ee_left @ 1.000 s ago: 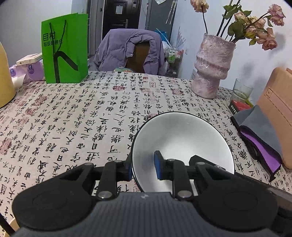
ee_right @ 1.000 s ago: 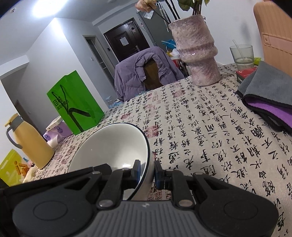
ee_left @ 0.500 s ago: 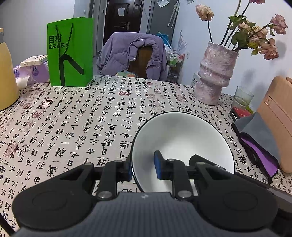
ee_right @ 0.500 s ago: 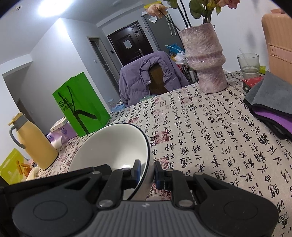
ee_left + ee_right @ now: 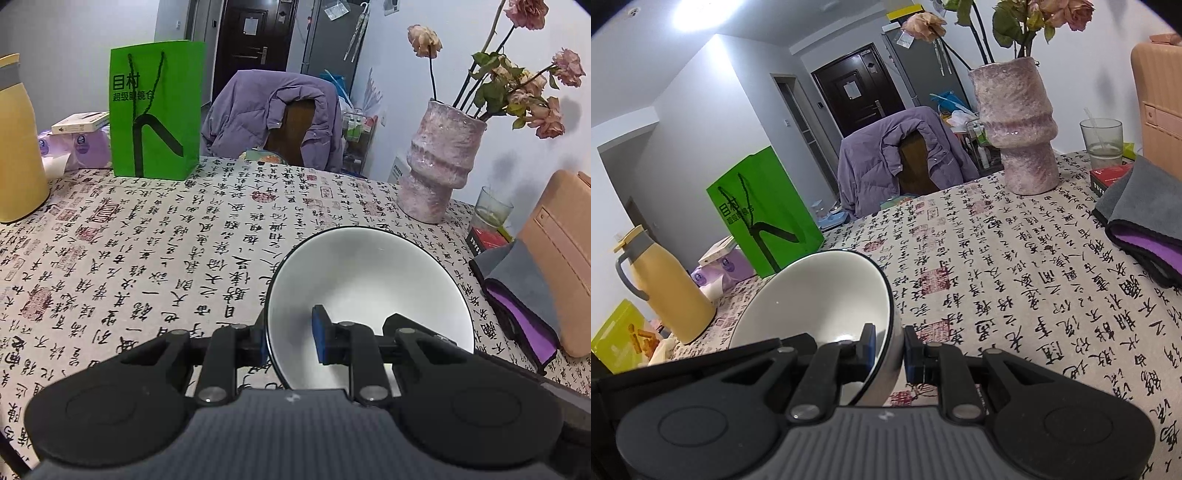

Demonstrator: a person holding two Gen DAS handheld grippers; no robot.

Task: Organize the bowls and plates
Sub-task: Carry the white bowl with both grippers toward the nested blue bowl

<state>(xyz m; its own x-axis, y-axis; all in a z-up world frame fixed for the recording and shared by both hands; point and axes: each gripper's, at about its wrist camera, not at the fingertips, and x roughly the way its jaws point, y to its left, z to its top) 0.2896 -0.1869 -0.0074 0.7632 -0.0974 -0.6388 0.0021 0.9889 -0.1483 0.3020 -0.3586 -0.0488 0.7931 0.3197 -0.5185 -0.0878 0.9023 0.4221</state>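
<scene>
Your left tongs are clamped on the near-left rim of the white bowl; your right tongs pinch its opposite rim. The bowl hangs tilted between them above the desk, pink vase beyond.

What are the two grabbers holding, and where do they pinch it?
Both hold one white bowl by its rim: the left gripper pinches one side, the right gripper the opposite side.

White bowl (black-rimmed) tilted above table.
</scene>
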